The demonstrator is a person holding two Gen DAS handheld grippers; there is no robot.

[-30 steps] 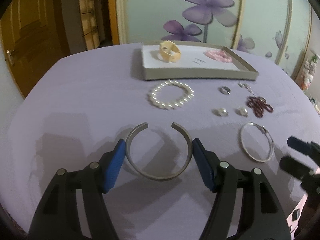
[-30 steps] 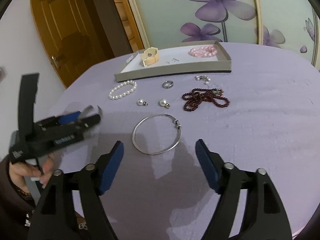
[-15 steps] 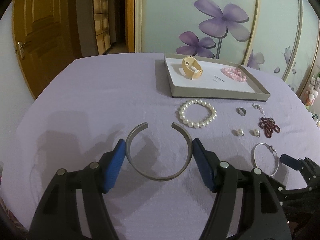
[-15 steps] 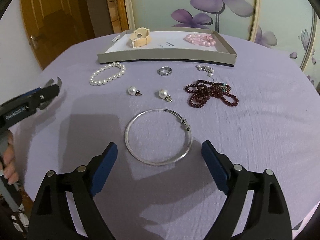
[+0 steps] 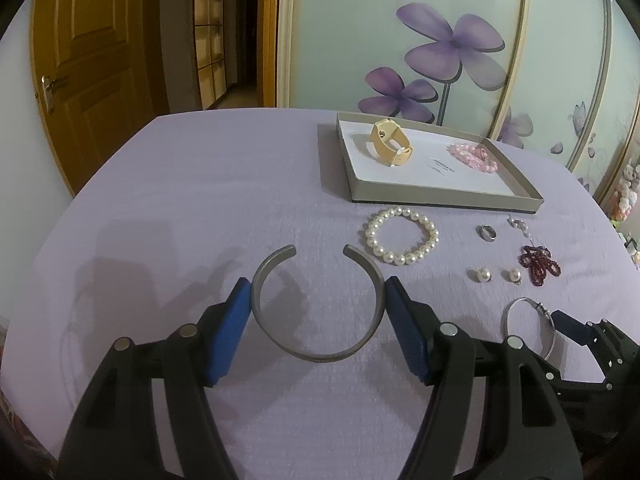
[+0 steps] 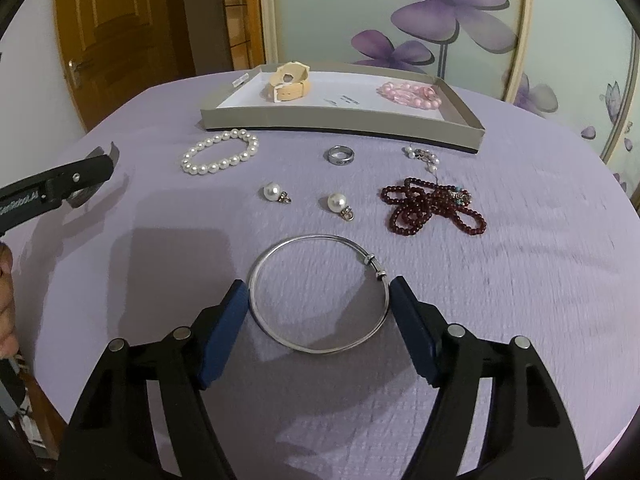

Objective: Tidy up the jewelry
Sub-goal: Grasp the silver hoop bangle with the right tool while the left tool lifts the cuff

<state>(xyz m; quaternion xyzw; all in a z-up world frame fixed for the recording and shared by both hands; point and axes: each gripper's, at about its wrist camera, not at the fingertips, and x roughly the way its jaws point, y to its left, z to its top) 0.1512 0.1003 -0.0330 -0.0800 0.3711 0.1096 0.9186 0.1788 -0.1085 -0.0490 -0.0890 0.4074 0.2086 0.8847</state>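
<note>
Left wrist view: left tool (image 5: 318,312) points down at the purple-covered counter (image 5: 200,208).
Left tool opening: mid-width, both blue pads (image 5: 234,320) pressed against the outer sides of the grey cuff bangle (image 5: 320,354).
Cuff bangle position: clamped between the pads, its gap facing away from the camera.
Right tool as seen here: at the lower right edge (image 5: 576,330), one blue fingertip touching the thin silver bangle (image 5: 550,344).
Tray: grey tray (image 5: 440,196) at the far side of the counter, holding a cream watch (image 5: 390,146) and a pink bead bracelet (image 5: 474,154).
Loose items: pearl bracelet (image 5: 402,236) just before the tray; ring (image 5: 487,233), two pearl earrings (image 5: 483,275) and dark red bead necklace (image 5: 538,264) to its right.

Right wrist view: right tool (image 6: 316,314) points down at the counter (image 6: 540,280).
Right tool opening: fairly wide, jaws closing; both pads (image 6: 412,330) meet the rim of the thin silver bangle (image 6: 320,348).
Thin silver bangle position: between the pads, clasp next to the right pad.
Left tool as seen here: enters at the left edge (image 6: 86,174), an end of the grey cuff bangle (image 6: 112,152) showing at its tip; a hand (image 6: 6,304) is partly visible below it.
Tray: grey tray (image 6: 320,118) ahead, with the cream watch (image 6: 290,82) and pink bead bracelet (image 6: 410,94) inside.
Loose items: pearl bracelet (image 6: 220,152), ring (image 6: 340,155), two pearl earrings (image 6: 274,192), dark red bead necklace (image 6: 430,206), all between tray and tool.
</note>
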